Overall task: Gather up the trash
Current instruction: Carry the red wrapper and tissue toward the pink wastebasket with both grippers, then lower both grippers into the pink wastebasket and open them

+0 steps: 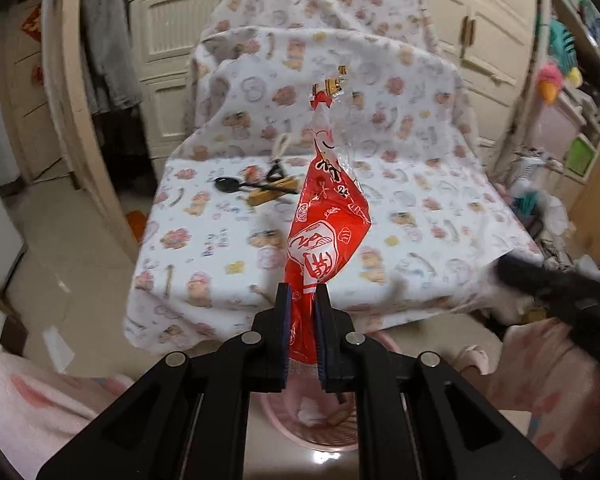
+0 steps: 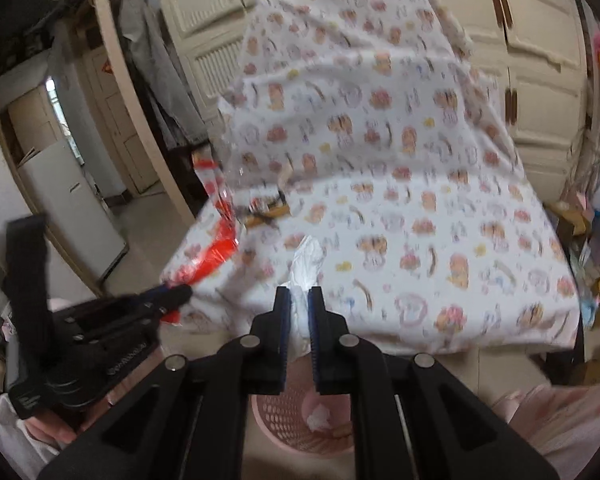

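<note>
Left hand-held gripper (image 1: 302,292): jaws clamped on a red snack wrapper (image 1: 326,216), which stands up from the pads, above the worktop's near edge.
Right hand-held gripper (image 2: 299,294): jaws pinched on a crumpled white tissue (image 2: 306,264) sticking out past the pads.
Pink basket (image 1: 332,436): on the floor below both grippers, holding bits of trash.
Worktop (image 1: 440,216): draped in a cartoon-print cloth.
On the cloth: a black spoon (image 1: 230,185) beside a wooden block (image 1: 271,196), towards the far side.
</note>
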Available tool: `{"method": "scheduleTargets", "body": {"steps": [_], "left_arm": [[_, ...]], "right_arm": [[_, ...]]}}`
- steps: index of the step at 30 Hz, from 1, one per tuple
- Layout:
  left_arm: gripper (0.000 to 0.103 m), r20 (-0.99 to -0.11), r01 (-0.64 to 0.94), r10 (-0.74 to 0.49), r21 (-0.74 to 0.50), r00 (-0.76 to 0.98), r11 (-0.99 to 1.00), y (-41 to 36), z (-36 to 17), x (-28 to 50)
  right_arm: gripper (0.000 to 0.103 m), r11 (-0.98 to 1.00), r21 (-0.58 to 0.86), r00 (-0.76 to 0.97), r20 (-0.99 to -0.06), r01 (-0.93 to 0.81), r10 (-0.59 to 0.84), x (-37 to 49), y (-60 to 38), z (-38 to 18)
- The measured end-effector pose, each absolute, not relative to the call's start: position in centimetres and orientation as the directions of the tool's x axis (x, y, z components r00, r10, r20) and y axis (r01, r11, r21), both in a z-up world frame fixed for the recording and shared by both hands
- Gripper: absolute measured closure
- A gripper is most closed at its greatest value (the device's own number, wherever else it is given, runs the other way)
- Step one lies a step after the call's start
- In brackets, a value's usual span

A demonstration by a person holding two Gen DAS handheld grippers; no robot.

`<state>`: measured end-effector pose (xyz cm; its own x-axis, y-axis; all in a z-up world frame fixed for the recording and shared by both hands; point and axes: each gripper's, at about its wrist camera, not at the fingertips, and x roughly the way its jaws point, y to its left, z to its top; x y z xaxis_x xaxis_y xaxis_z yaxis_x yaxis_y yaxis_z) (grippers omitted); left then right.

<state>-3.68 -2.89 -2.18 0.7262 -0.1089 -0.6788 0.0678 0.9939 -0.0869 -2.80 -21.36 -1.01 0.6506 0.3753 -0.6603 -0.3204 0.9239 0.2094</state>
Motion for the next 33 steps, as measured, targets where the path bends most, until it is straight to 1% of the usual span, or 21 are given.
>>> {"method": "scheduleTargets", "body": {"steps": [2, 4, 7, 9, 10, 11, 13, 15, 17, 18, 19, 21, 22, 27, 29, 31, 33], "left_arm": [[0.093, -0.653, 0.073, -0.112, -0.087, 0.749, 0.994, -3.0, -1.7, -4.4], [0.093, -0.66, 0.059, -0.084, -0.06, 0.746, 0.996, -3.1, -2.2, -4.3], [0.093, -0.732, 0.062, -0.122, -0.108, 0.671, 0.992, -3.0, -4.0, -3.3], [0.094, -0.797, 0.081, -0.113, -0.081, 0.594, 0.993, -3.7, -5.6, -2.3], [0.094, -0.807, 0.069, -0.107, -0.081, 0.58, 0.994, -3.7, -6.1, -2.1], [0.094, -0.82, 0.051, -0.113, -0.102, 0.561, 0.993, -3.6, -6.6, -2.0], [0.094, -0.832, 0.061, -0.178, -0.172, 0.525, 0.983, -3.3, -6.9, -1.8], [0.094, -0.841, 0.072, -0.223, -0.217, 0.492, 0.974, -3.1, -7.3, -1.5], [0.094, -0.85, 0.068, -0.342, -0.345, 0.401, 0.936, -2.5, -8.4, -0.8], [0.094, -0.854, 0.043, -0.38, -0.391, 0.356, 0.919, -2.2, -9.1, -0.6], [0.094, -0.866, 0.023, -0.371, -0.386, 0.336, 0.922, -2.1, -9.7, -0.6], [0.094, -0.904, 0.029, -0.282, -0.288, 0.321, 0.957, -2.7, -10.3, -0.6], [0.094, -0.912, 0.038, -0.261, -0.262, 0.318, 0.964, -3.1, -10.5, -0.6], [0.094, -0.941, 0.059, -0.203, -0.194, 0.271, 0.979, -4.6, -12.4, 0.2], [0.094, -0.955, 0.06, -0.208, -0.2, 0.212, 0.978, -4.9, -14.1, 0.8], [0.094, -0.965, 0.018, -0.227, -0.227, 0.129, 0.974, -4.9, -16.4, 1.2], [0.094, -0.978, -0.01, -0.189, -0.19, 0.086, 0.982, -4.7, -18.1, 1.3]], "right_arm": [[0.095, 0.921, 0.238, 0.622, -0.682, -0.308, 0.384, -2.3, -21.8, -2.2], [0.095, 0.914, 0.248, 0.597, -0.696, -0.322, 0.399, -2.0, -22.0, -2.7], [0.095, 0.907, 0.26, 0.578, -0.703, -0.332, 0.413, -2.0, -22.1, -3.1], [0.095, 0.907, 0.274, 0.562, -0.717, -0.319, 0.414, -1.7, -22.3, -3.8], [0.095, 0.909, 0.273, 0.556, -0.724, -0.313, 0.409, -1.6, -22.2, -4.2], [0.095, 0.914, 0.264, 0.551, -0.733, -0.31, 0.398, -1.5, -22.1, -4.5], [0.095, 0.92, 0.248, 0.542, -0.75, -0.302, 0.38, -1.2, -22.0, -5.2], [0.095, 0.922, 0.253, 0.528, -0.761, -0.293, 0.377, -0.9, -22.0, -5.8], [0.095, 0.918, 0.265, 0.514, -0.766, -0.294, 0.386, -0.7, -22.0, -6.2], [0.095, 0.918, 0.267, 0.511, -0.768, -0.293, 0.386, -0.7, -21.9, -6.3], [0.095, 0.919, 0.265, 0.508, -0.771, -0.291, 0.383, -0.6, -21.9, -6.5], [0.095, 0.918, 0.273, 0.489, -0.783, -0.286, 0.385, -0.4, -21.8, -7.0], [0.095, 0.919, 0.281, 0.478, -0.789, -0.278, 0.386, -0.3, -21.8, -7.3], [0.095, 0.921, 0.31, 0.439, -0.812, -0.236, 0.386, 1.1, -22.0, -9.0], [0.095, 0.927, 0.307, 0.409, -0.834, -0.216, 0.371, 1.7, -21.9, -10.5], [0.095, 0.939, 0.283, 0.374, -0.863, -0.197, 0.339, 2.1, -21.6, -12.2], [0.095, 0.947, 0.265, 0.349, -0.883, -0.184, 0.315, 2.4, -21.5, -13.6]]}}
